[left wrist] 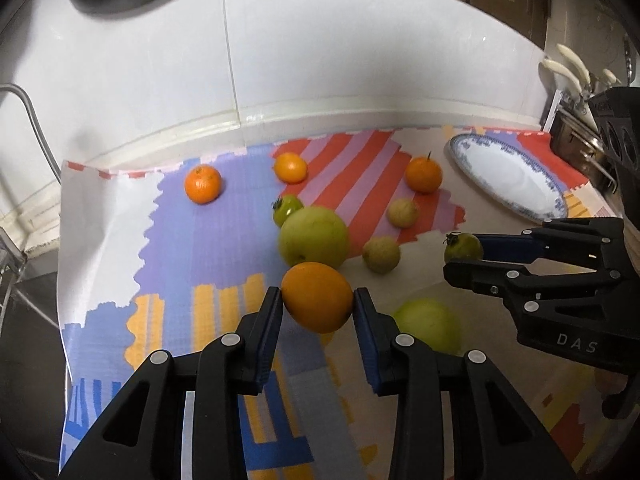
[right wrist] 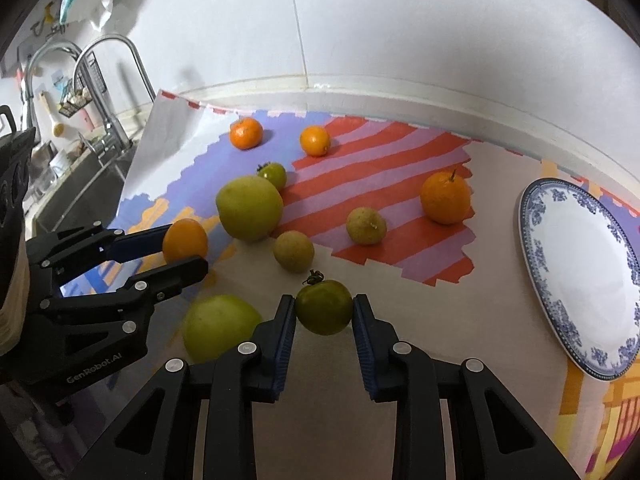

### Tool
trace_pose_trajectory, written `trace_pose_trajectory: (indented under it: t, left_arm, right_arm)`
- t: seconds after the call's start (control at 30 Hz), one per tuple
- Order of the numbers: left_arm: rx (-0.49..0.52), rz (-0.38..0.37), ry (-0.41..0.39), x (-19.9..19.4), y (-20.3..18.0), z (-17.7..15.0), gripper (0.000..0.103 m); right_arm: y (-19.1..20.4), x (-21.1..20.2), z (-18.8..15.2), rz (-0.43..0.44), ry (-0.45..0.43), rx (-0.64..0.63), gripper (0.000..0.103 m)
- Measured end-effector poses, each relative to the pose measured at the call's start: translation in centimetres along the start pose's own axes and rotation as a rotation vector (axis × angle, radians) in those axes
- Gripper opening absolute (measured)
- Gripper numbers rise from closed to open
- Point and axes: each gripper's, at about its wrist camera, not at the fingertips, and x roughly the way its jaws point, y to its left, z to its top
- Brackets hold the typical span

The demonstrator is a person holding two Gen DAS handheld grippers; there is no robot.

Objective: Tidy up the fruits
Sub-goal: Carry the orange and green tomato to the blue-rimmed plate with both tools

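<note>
- My left gripper (left wrist: pixel 318 300) is clamped on an orange (left wrist: pixel 317 297), held clear of the mat (left wrist: pixel 172 264).
- My right gripper (right wrist: pixel 324 312) pinches a green tomato (right wrist: pixel 324 307).
- Beyond them, loose fruit lies on the mat; the plate (right wrist: pixel 580 280) sits right.

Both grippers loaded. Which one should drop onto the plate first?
Right, probably. The right gripper, shut on the green tomato, sits nearer the plate; the left gripper, holding the orange, is farther.
</note>
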Motion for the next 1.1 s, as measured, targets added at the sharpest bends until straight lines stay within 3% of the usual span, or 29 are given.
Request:
trace_pose_trajectory:
  t: [0.33, 0.6, 1.1]
  left_arm:
    - [0.030, 0.005, -0.110, -4.1, -2.3, 2.2, 0.036]
    - [0.035, -0.053, -0.163, -6.0, -5.0, 4.4, 0.036]
    - [0.109, -0.138, -0.184, -5.0, -14.3, 9.2, 0.036]
  right_arm:
    - [-0.4, -5.1, 0.2, -0.032, -0.116, 0.037, 0.030]
    - [-1.6, -9.6, -0.2, -0.091, -0.207, 0.067, 0.030]
    - [-9.5, -15.3, -0.6, -0.262, -0.299, 0.122, 0.030]
